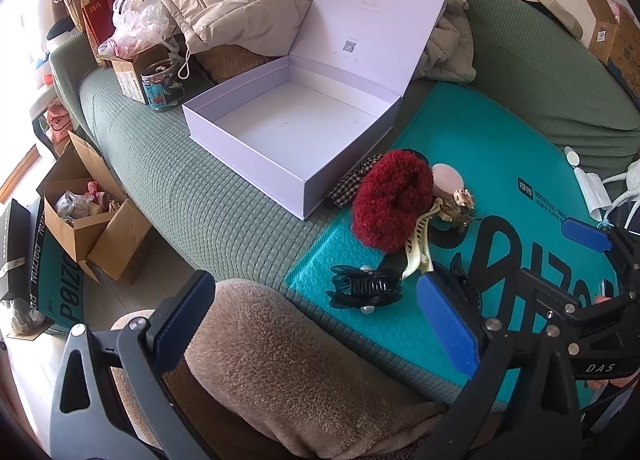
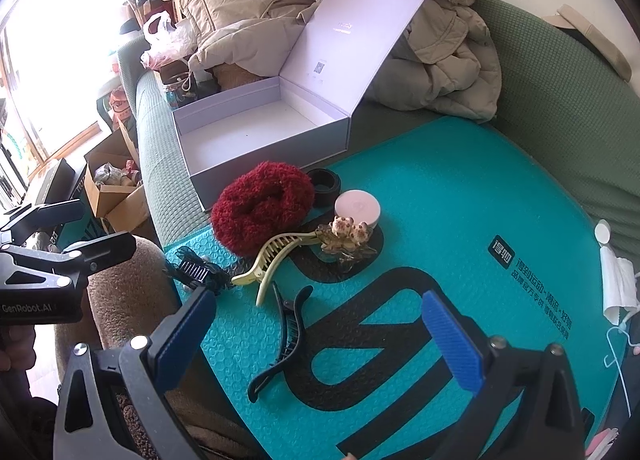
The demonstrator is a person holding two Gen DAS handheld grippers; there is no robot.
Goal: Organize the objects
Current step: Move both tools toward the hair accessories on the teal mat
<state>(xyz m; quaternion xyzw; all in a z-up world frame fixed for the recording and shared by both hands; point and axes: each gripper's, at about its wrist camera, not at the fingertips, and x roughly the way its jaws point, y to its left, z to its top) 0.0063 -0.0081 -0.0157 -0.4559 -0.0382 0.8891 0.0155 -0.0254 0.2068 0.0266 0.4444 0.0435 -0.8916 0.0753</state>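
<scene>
My left gripper (image 1: 316,324) is spread wide and empty above the sofa's front edge, and my right gripper (image 2: 320,336) is equally released over the teal mailer (image 2: 460,195). The open lilac box (image 1: 248,147) sits bare at the mailer's left edge; the red scrunchie (image 2: 260,211), cream claw clip (image 2: 276,256), black lace clip (image 1: 364,286) and long black clip (image 2: 286,336) crowd beside it. I reckon overlapping teeth could drag neighbours along. The checked fabric is mostly hidden behind the scrunchie.
</scene>
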